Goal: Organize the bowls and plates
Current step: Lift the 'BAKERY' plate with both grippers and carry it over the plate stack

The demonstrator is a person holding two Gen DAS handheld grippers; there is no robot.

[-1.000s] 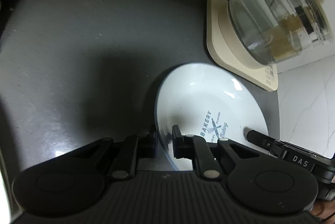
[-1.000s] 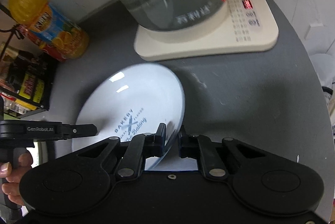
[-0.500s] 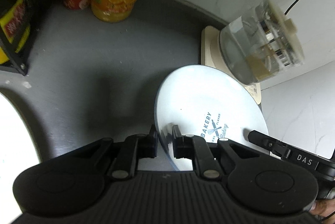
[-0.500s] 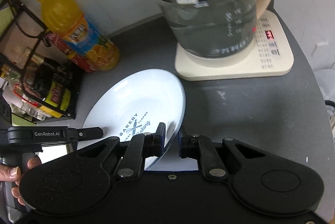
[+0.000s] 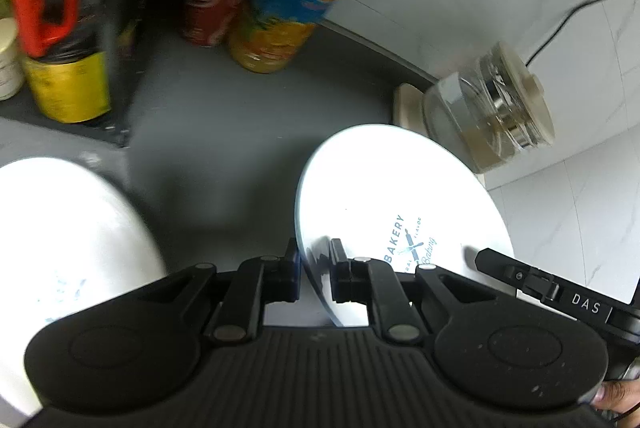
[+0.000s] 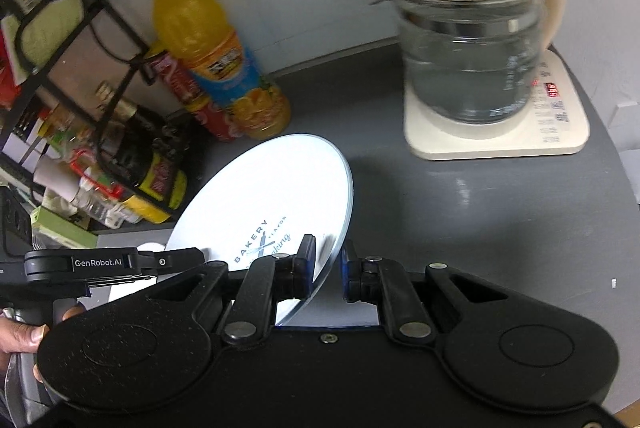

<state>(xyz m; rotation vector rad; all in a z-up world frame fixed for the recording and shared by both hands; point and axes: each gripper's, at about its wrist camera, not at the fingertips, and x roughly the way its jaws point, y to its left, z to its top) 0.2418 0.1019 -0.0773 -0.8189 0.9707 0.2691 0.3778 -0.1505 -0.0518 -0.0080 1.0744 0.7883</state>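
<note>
Both tools pinch one white bakery plate (image 5: 384,203) by its rim: the left tool (image 5: 314,268) on one edge, the right tool (image 6: 326,264) on the other. It hangs tilted above the grey surface (image 6: 460,220). Next, I think, it goes onto the other white plate (image 5: 68,228), slowly.

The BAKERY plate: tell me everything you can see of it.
The BAKERY plate is a round, pale blue-white plate, glossy like glazed ceramic, printed in blue with "BAKERY", script lettering and a crossed-utensil emblem. It is held tilted above the grey counter. The left gripper clamps one edge of its rim and the right gripper the opposite edge. It looks clean and whole. It sits between the orange juice bottle and the glass kettle, touching neither.
</note>
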